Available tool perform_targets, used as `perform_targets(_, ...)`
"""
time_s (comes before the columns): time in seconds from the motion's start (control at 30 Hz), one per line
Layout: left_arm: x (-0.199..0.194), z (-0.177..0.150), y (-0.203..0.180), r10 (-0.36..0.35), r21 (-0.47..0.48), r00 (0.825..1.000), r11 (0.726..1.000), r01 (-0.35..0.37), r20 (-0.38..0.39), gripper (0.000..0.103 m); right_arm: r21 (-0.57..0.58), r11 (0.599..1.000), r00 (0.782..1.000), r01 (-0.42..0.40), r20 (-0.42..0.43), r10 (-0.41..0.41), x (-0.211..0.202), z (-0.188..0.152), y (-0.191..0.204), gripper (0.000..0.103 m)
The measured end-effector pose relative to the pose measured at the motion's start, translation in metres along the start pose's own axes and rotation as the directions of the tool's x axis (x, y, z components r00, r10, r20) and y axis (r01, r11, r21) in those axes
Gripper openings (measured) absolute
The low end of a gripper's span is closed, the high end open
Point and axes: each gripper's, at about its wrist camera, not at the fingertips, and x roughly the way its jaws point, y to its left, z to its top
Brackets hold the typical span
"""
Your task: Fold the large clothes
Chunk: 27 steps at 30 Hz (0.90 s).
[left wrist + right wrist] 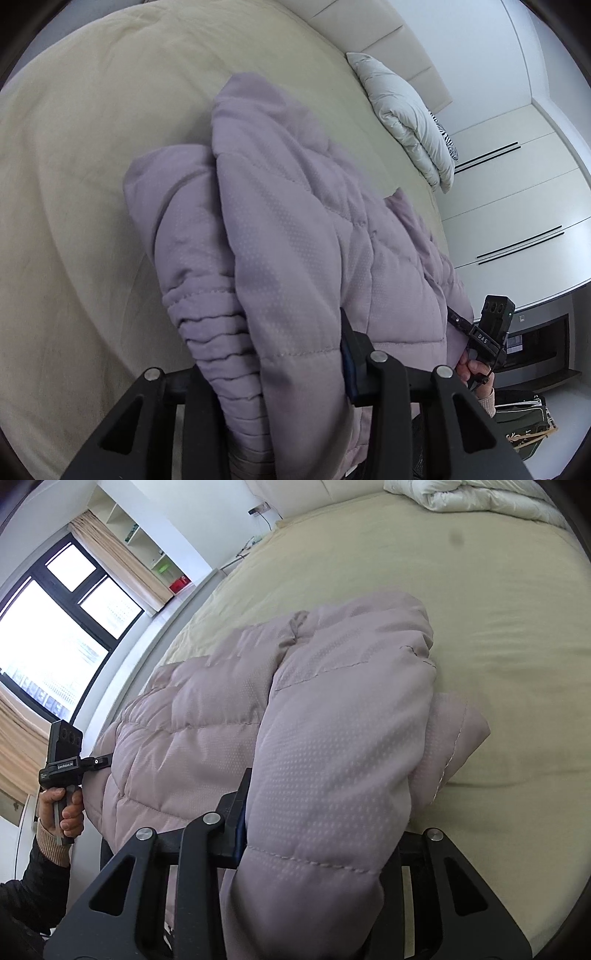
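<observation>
Lilac quilted fabric fills both views: a puffy jacket (295,236) lies bunched on the bed (74,184), which is covered by a pale yellow sheet. In the left wrist view the left tool (295,373) is clenched on a thick fold of the jacket near the camera; one finger (354,354) presses against the padded cloth, and the other is hidden under it. A ribbed cuff hangs just beside that grip. In the right wrist view the right tool (314,834) likewise grasps a bulky fold of the jacket (332,738), with one finger (236,812) showing against the fabric and the other buried beneath it. Both folds are lifted off the sheet, while the rest of the jacket rests on the bed (498,627) near its edge. Each view also shows the other tool gripped in the person's hand at the jacket's far side. A rolled white duvet (410,114) lies near the headboard, well apart from the jacket. White wardrobe doors (517,206) stand beyond the bed, and a dark-framed window (55,627) with beige curtains is on the other side.
</observation>
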Motion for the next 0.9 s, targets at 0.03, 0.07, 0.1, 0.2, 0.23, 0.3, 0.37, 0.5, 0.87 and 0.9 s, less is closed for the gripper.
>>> perform_targets(0.03,0.006,-0.002,0.008,-0.009,-0.024,1.0,1.0,0.008,-0.009,0.045,0.024,1.0,1.0,-0.003,-0.009,0.003,0.01,-0.008,-0.006,0.034)
perform_targets(0.07,0.009,-0.004,0.016,-0.025,-0.045,1.0,0.999,0.024,-0.007,0.05,0.066,0.998,1.0,-0.02,-0.011,0.021,0.019,-0.012,-0.016,0.039)
perform_targets(0.1,0.012,-0.005,0.019,-0.037,-0.05,0.999,0.998,0.037,-0.001,0.055,0.097,0.995,0.999,-0.039,-0.005,0.039,0.025,-0.02,-0.027,0.041)
perform_targets(0.2,0.016,-0.004,0.028,-0.057,-0.067,0.998,0.996,0.057,0.002,0.061,0.187,0.979,0.997,-0.078,0.011,0.078,0.045,-0.029,-0.045,0.058)
perform_targets(0.23,0.016,-0.004,0.029,-0.061,-0.068,0.998,0.996,0.061,0.002,0.061,0.208,0.975,0.997,-0.078,0.014,0.077,0.051,-0.031,-0.043,0.061)
perform_targets(0.3,0.012,-0.005,0.029,-0.062,-0.065,0.998,0.996,0.062,0.008,0.061,0.23,0.969,0.996,-0.087,0.018,0.085,0.054,-0.033,-0.042,0.063)
perform_targets(0.37,0.002,-0.011,0.036,-0.062,-0.066,0.998,0.996,0.063,0.018,0.061,0.261,0.961,0.996,-0.089,0.023,0.086,0.049,-0.033,-0.044,0.065)
perform_targets(0.5,-0.017,-0.023,0.041,-0.056,-0.091,0.996,0.994,0.062,0.065,0.064,0.311,0.947,0.996,-0.077,0.059,0.062,0.017,-0.058,-0.053,0.065)
perform_targets(0.87,-0.108,-0.063,-0.054,0.296,0.195,0.855,0.892,-0.407,0.426,0.089,0.157,0.939,0.884,0.306,0.319,-0.342,-0.069,-0.039,0.03,0.065)
perform_targets(0.9,-0.113,-0.067,-0.07,0.321,0.209,0.819,0.863,-0.46,0.476,0.096,0.126,0.931,0.855,0.341,0.371,-0.363,-0.075,-0.037,0.051,0.065)
